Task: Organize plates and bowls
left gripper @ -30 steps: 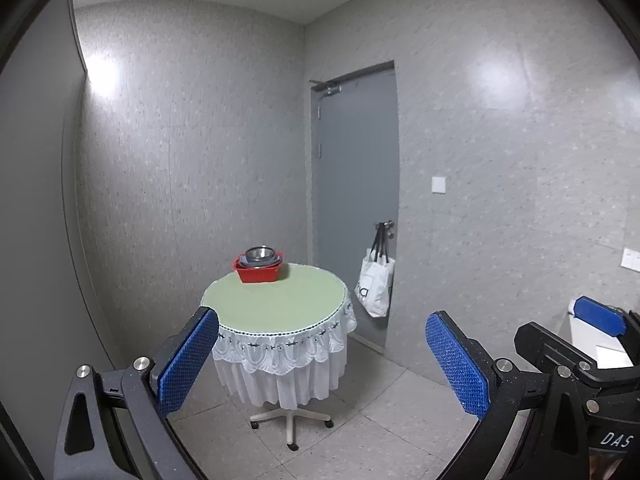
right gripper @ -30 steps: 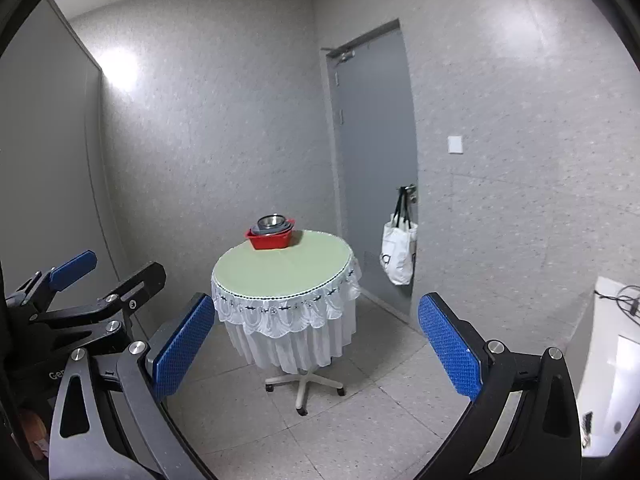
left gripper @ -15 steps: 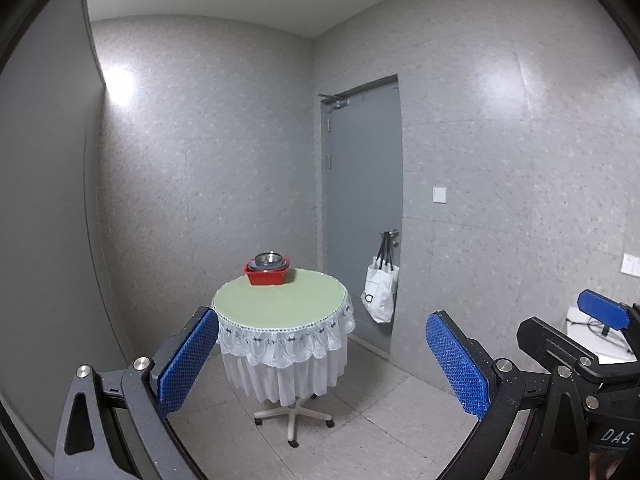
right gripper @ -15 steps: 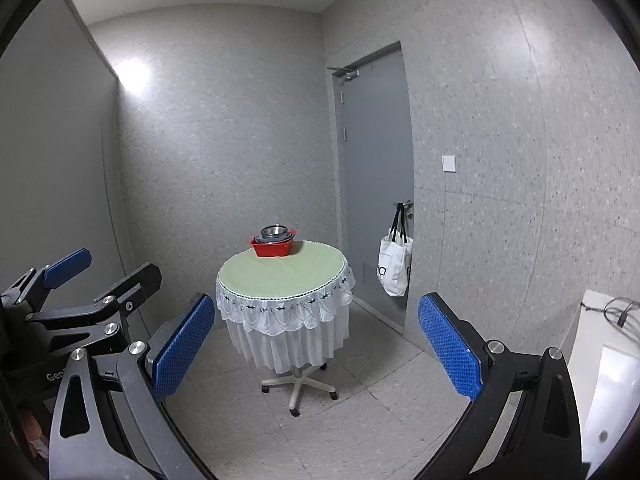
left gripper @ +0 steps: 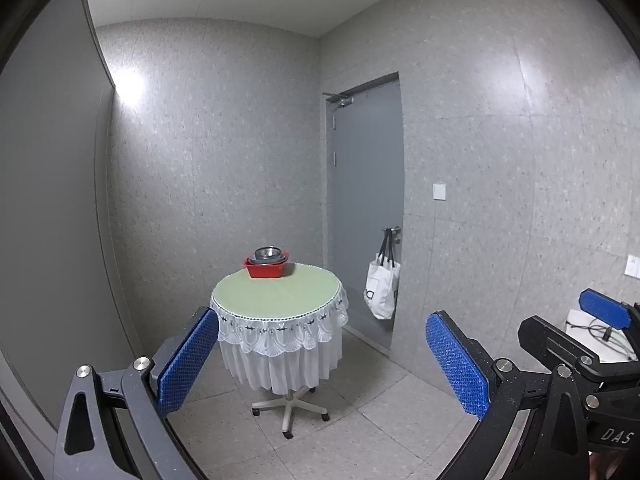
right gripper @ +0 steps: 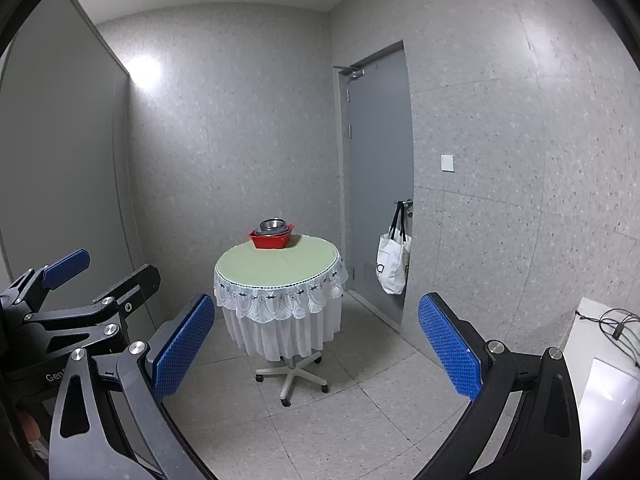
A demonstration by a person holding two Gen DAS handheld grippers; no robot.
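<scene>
Bowls (left gripper: 271,254) unlabelled; right gripper (left gripper: 520,328) reads "DAS".

Both wrist views look level across the room from well back, side by side, sharing the round tabletop (left gripper: 276,294) at frame centre and the door (right gripper: 380,168) right of centre.

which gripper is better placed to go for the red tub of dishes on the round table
Neither clearly. The left gripper and right gripper are both open, empty and far from the red plastic tub at the far edge of the round green-topped table, which looks roughly centred in both views.
</scene>
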